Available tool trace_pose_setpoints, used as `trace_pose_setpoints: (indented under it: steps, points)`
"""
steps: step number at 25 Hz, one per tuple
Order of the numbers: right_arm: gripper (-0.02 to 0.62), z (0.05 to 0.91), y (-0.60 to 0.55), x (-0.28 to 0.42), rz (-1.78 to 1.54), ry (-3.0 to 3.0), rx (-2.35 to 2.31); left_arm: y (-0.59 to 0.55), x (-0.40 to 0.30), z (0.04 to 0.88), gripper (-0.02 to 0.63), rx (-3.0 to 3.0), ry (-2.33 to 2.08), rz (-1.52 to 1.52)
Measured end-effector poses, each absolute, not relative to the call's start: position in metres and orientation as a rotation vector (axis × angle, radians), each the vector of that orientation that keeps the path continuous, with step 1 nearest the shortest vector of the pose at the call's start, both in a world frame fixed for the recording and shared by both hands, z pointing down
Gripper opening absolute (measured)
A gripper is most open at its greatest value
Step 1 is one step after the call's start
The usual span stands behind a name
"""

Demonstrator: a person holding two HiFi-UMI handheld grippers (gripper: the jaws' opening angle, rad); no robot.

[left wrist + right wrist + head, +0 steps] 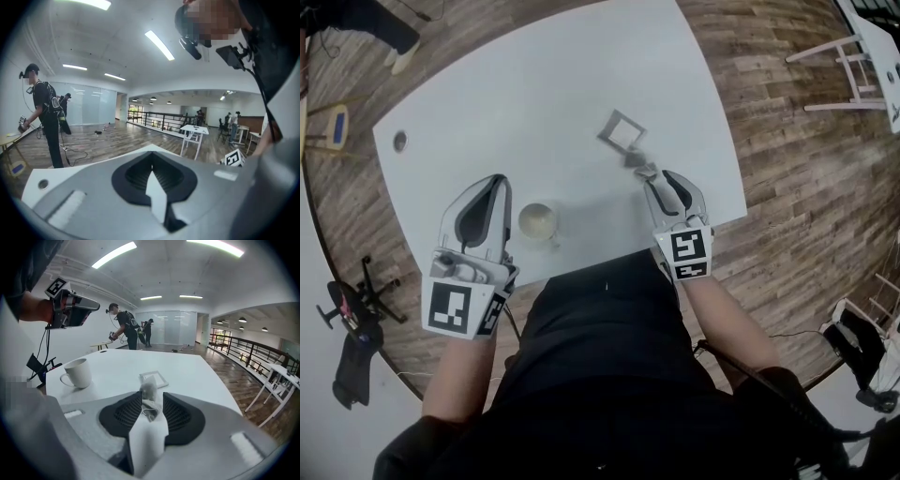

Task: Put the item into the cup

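Observation:
A white cup (538, 222) stands on the white table (534, 84) near the front edge, just right of my left gripper (499, 180). In the left gripper view that gripper (151, 165) is shut with nothing in it and hangs over the table. My right gripper (654, 174) is further right, its tips at a small grey tea bag (636, 161). In the right gripper view the tea bag (149, 389) sits in the gap between the parted jaws of the right gripper (152, 399). The cup (78, 372) is off to the left.
A flat square wrapper (622, 130) lies on the table just beyond the tea bag. A round hole (399, 142) is at the table's far left. Wooden floor surrounds the table; other white tables (853, 56) stand to the right. Other people (124, 326) stand far off.

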State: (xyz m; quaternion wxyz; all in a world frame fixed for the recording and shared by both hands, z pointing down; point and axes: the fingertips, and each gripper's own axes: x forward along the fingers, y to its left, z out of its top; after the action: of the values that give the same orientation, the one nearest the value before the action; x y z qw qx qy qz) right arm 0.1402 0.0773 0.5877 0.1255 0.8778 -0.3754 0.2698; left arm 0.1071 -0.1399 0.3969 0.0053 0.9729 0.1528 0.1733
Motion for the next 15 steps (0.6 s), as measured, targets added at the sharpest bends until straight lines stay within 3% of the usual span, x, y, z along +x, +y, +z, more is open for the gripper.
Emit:
trace_pose_setpoints:
  steps: [15]
  points:
    - [0.143, 0.609, 0.066, 0.145, 0.857, -1.102, 2.441, -0.138, 0.116, 0.406, -0.001, 3.001, 0.456, 0.611]
